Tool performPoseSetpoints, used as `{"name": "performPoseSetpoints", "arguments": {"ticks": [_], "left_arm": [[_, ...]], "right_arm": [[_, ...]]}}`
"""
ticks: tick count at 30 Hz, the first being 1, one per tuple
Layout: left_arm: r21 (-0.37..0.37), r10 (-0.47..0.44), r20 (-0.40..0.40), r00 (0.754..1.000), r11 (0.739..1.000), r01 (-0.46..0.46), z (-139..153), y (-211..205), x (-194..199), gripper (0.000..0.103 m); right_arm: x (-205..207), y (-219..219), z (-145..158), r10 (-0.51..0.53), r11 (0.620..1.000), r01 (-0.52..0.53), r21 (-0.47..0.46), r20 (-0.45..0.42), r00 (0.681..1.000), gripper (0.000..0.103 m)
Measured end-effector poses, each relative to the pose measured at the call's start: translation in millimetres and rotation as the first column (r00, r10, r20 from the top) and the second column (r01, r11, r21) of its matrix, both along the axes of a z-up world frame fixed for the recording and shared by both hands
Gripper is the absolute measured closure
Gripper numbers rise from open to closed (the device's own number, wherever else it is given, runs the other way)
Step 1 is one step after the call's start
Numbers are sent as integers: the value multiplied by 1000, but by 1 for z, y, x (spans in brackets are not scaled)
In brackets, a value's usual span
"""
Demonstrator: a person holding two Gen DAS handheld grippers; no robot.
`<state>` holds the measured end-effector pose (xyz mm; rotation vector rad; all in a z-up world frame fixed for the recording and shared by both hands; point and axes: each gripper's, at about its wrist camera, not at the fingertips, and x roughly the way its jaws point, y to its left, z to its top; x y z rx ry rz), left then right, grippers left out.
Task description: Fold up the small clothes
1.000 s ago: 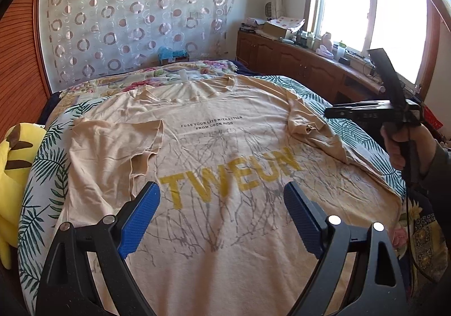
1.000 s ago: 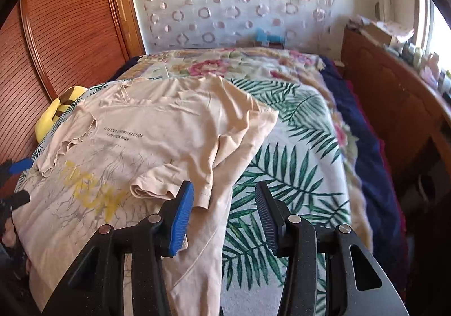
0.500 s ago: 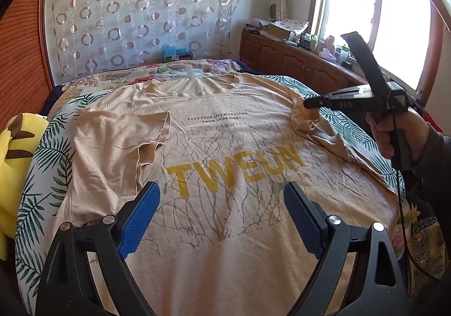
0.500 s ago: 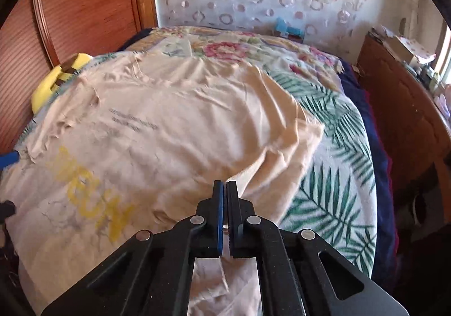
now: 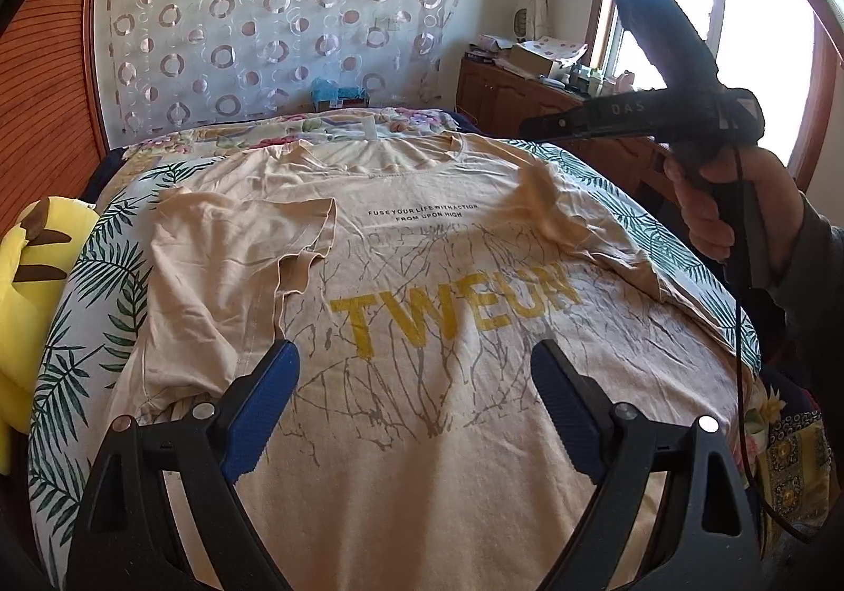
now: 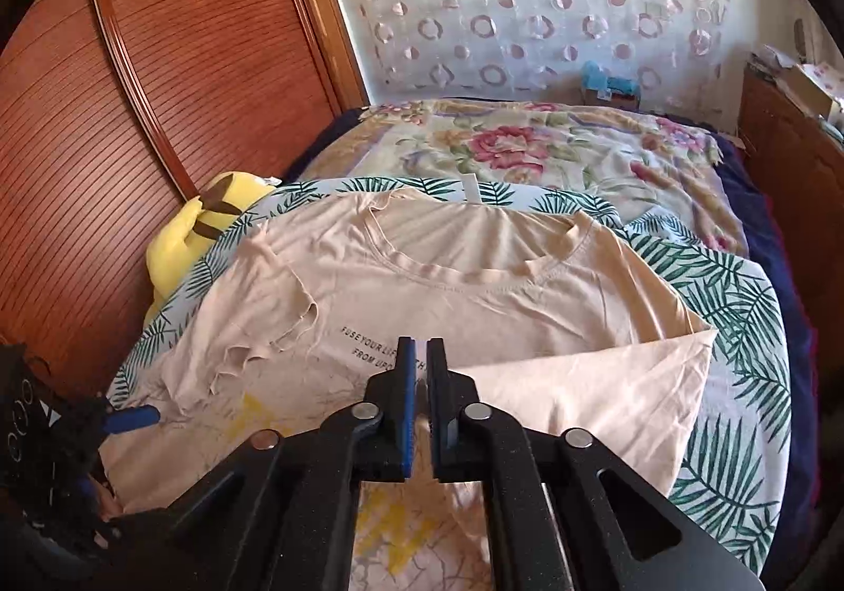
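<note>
We cannot see the hem of the T-shirt [image 5: 432, 433]: in the left wrist view it runs behind the left gripper [image 5: 414, 398] and off the lower edge. In the right wrist view the right gripper [image 6: 420, 369] covers the end of the small black print and most of the yellow lettering. Whether cloth sits in the narrow gap between its jaws we cannot tell; the gap is in shadow. The yellow plush toy [image 5: 26, 274] is cut off by the left edge. Items on the wooden cabinet [image 5: 506, 95] are too small to identify. The far edge of the bed [image 6: 527, 143] is hidden behind its quilt.
</note>
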<state>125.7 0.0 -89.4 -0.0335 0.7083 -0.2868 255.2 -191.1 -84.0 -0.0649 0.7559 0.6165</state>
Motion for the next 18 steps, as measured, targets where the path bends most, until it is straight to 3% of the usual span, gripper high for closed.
{"name": "performPoseSetpoints", "arguments": {"ticks": [1,4,10,18], "left_arm": [[0,0,0,1000,1000,0,0,0,0,13],[-6,0,7,1000,1000,0,1,1,-2,13],[-8,-7,18,1000,1000,7,3,-3,-4,13],[-1,-16,18,1000,1000,16,4,-9,-5,13]], "right_arm": [[-5,-6,-1,-9,1000,9,-16,8,1000,77],[-25,-20,-9,-36,996,39,-79,38,999,76],[-66,-58,-38,-100,980,99,-171,3,995,76],[-97,-78,-59,-142,984,133,-117,-72,987,76]]}}
